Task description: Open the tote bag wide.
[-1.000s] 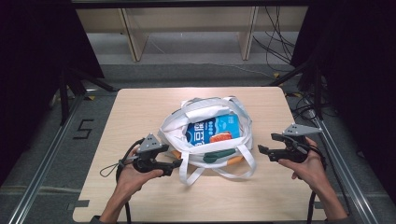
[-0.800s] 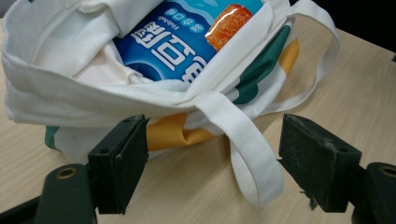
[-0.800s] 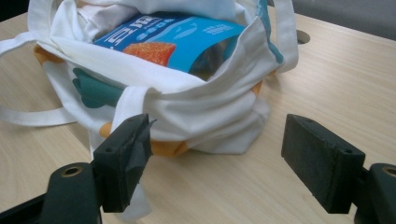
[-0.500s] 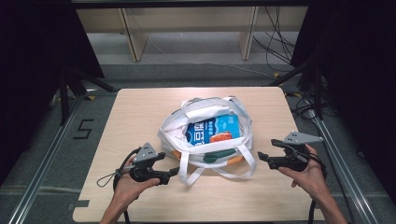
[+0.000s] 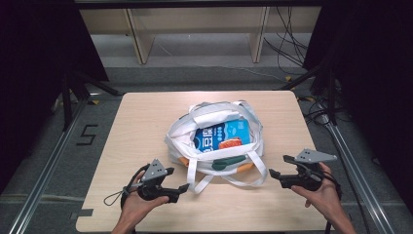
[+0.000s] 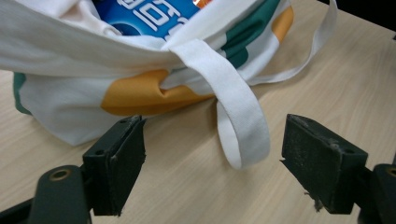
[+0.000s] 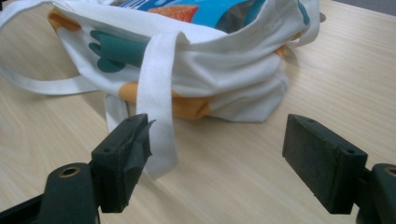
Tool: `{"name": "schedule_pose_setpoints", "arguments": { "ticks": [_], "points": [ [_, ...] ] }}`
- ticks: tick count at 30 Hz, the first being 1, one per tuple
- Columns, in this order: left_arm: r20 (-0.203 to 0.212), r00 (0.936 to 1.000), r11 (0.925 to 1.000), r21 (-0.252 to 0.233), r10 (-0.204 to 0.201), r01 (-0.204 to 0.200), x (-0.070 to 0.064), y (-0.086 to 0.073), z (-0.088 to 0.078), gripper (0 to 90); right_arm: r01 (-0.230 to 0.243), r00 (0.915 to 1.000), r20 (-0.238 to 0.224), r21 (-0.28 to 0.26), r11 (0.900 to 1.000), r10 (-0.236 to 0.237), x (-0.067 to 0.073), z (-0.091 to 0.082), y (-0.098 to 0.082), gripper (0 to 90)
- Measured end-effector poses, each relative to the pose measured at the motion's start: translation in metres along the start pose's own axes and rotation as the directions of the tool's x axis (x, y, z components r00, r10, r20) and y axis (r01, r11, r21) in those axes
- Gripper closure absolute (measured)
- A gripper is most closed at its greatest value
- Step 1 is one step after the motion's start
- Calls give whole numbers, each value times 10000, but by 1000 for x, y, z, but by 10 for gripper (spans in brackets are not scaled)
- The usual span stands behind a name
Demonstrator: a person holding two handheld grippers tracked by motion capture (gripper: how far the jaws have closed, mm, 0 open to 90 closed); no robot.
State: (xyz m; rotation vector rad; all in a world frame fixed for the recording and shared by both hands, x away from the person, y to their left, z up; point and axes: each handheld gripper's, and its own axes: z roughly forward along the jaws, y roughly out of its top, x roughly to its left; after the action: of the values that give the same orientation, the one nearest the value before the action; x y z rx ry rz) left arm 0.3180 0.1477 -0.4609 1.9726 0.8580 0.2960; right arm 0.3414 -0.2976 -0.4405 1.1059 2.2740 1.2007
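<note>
A white cloth tote bag with green and orange patches lies open in the middle of the wooden table. A blue packet with an orange picture lies inside it. My left gripper is open at the bag's near left. In the left gripper view a looped white strap lies on the table just ahead of that gripper, apart from its jaws. My right gripper is open at the bag's near right. The bag fills the top of its view, and a strap hangs close to its left pad.
The table's near edge runs just below both hands. Bare wood lies left and right of the bag. Metal rails flank the table, with cables and shelf legs on the floor beyond the far edge.
Both hands have drawn back towards the table's near edge, away from the bag. Both grippers stay open and the bag has not moved.
</note>
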Motion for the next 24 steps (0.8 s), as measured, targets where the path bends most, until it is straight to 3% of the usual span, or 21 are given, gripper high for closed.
{"name": "schedule_pose_setpoints", "arguments": {
  "ticks": [2, 7, 13, 14, 15, 17, 18, 20, 21, 24],
  "points": [
    [45, 10000, 9999, 158, 42, -43, -1, -1, -1, 209, 159, 9999, 5, -24, 9999, -159, -1, 0, -1, 243],
    [123, 9999, 9999, 108, -7, 6, -5, -7, 1, 208, -145, 9999, -30, 149, 9998, 146, 3, -1, -10, 243],
    [103, 9999, 9997, 232, -61, 58, -7, -15, 3, 208, 299, 9995, 28, 149, 9994, -299, 5, 3, -18, 243],
    [121, 9999, 9997, 258, -2, -1, -7, -16, 3, 207, -115, 9999, -87, 422, 9990, 119, 10, 2, -19, 243],
    [87, 10000, 9998, 200, -44, 42, -7, -17, 4, 204, 180, 9998, -83, 346, 9992, -178, 8, 2, -19, 243],
    [-61, 9998, 9988, 459, 176, -173, -7, -18, 3, 200, 7, 9999, -103, 512, 9987, -1, 12, 1, -22, 242],
    [-11, 10000, 9997, 240, 15, -15, -9, -20, 4, 200, 7, 9999, -103, 512, 9987, -1, 12, 1, -22, 242],
    [-12, 10000, 9995, 301, 89, -88, -10, -23, 5, 191, 530, 9985, -132, 355, 9980, -525, 10, 3, -23, 241],
    [3, 10000, 9994, 340, 85, -85, -10, -24, 5, 189, 113, 9996, -246, 380, 9992, -104, 14, 2, -25, 240],
    [-127, 9999, 9997, 251, 21, -18, -13, -28, 7, 177, 275, 9995, -191, 425, 9987, -267, 14, 1, -28, 238]
  ]
}}
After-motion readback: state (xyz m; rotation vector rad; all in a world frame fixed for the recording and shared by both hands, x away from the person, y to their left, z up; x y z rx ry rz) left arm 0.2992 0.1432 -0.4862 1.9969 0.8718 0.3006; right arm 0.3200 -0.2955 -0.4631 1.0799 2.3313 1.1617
